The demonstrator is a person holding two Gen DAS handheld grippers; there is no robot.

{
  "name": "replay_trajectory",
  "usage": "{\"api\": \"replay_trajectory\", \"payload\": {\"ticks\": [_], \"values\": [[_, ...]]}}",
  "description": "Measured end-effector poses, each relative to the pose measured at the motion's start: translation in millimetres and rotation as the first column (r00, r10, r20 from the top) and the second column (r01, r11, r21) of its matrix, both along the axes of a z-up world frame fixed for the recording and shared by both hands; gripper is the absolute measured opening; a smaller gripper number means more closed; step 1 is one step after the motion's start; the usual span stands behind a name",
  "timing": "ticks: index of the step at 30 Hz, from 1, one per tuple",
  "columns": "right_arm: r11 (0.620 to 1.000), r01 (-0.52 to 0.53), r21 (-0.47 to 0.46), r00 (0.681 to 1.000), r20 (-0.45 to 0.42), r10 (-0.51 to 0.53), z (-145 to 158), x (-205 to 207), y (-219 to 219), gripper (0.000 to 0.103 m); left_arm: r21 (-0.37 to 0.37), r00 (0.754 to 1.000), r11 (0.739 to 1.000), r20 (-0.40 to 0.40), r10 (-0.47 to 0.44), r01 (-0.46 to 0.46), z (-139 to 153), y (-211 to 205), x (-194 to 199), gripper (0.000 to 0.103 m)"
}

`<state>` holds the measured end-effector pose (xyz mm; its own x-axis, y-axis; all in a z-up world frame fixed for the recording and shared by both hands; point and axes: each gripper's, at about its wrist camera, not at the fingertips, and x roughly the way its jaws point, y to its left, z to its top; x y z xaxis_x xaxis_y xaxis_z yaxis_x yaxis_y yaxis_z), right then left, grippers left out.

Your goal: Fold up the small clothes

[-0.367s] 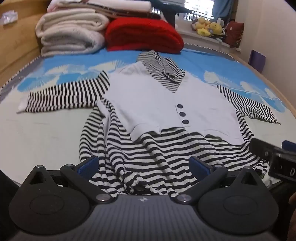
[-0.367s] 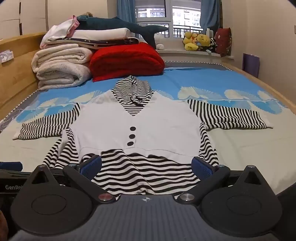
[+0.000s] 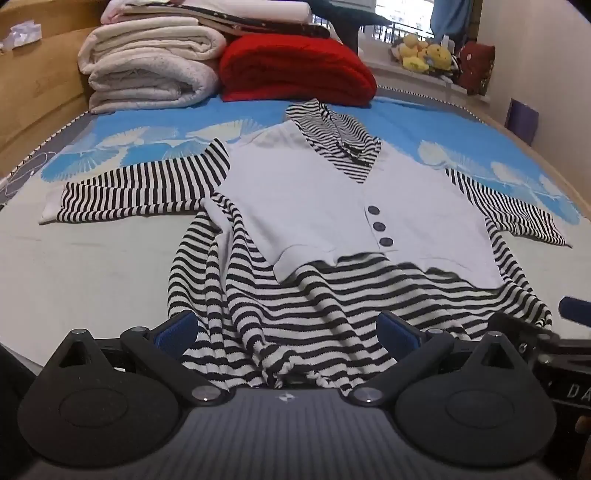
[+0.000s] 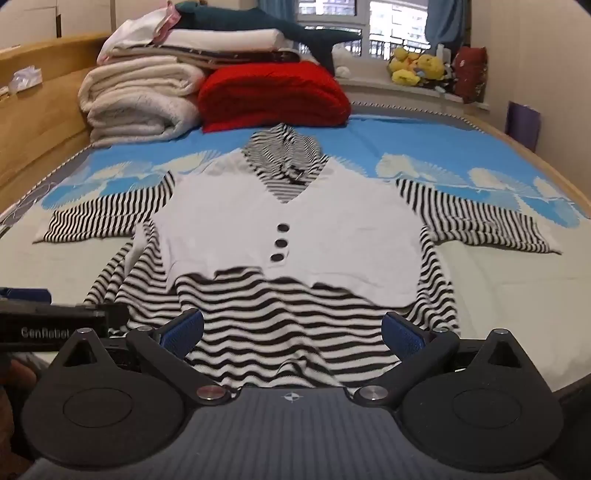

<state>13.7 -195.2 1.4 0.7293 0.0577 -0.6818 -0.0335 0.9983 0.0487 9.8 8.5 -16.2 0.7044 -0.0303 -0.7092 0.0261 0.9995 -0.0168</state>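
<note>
— We see the striped top [image 3: 317, 295] spread flat on the bed [image 3: 92, 266], sleeves out.

— Our left gripper [image 3: 288, 332] and right gripper [image 4: 293, 332] angle down over its hem, jaws spread wide, pinching nothing.

Soft daylight comes from the window [image 4: 369, 26] at the far end of the room, and it looks overexposed there. The bed [image 3: 92, 266] is evenly lit, with only faint shadows under the cloth folds. The right wrist view is slightly blurred. Both views bend strongly at the edges, with dark corners.
</note>
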Motion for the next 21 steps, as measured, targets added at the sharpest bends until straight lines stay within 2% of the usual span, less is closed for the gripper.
{"api": "replay_trajectory", "payload": {"ticks": [5,8,13,21], "values": [[1.000,-0.003,0.002,1.000,-0.022,0.003,-6.0,5.3,5.4,0.101,0.022,1.000,1.000,0.016,0.013,-0.014,-7.3,-0.7,2.1,0.103],[1.000,-0.003,-0.008,1.000,-0.022,0.003,-8.8,8.0,7.7,0.098,0.008,1.000,1.000,0.001,0.013,-0.013,-6.6,3.5,4.8,0.103],[1.000,0.008,-0.024,0.999,-0.039,-0.008,-12.7,11.8,9.6,0.098,0.008,1.000,1.000,0.018,-0.007,0.007,-5.1,2.0,4.5,0.103],[1.000,0.012,-0.025,0.999,-0.052,-0.013,-14.5,13.9,8.9,0.098,-0.019,1.000,1.000,-0.008,-0.013,0.013,-8.2,1.6,7.4,0.103]]}}
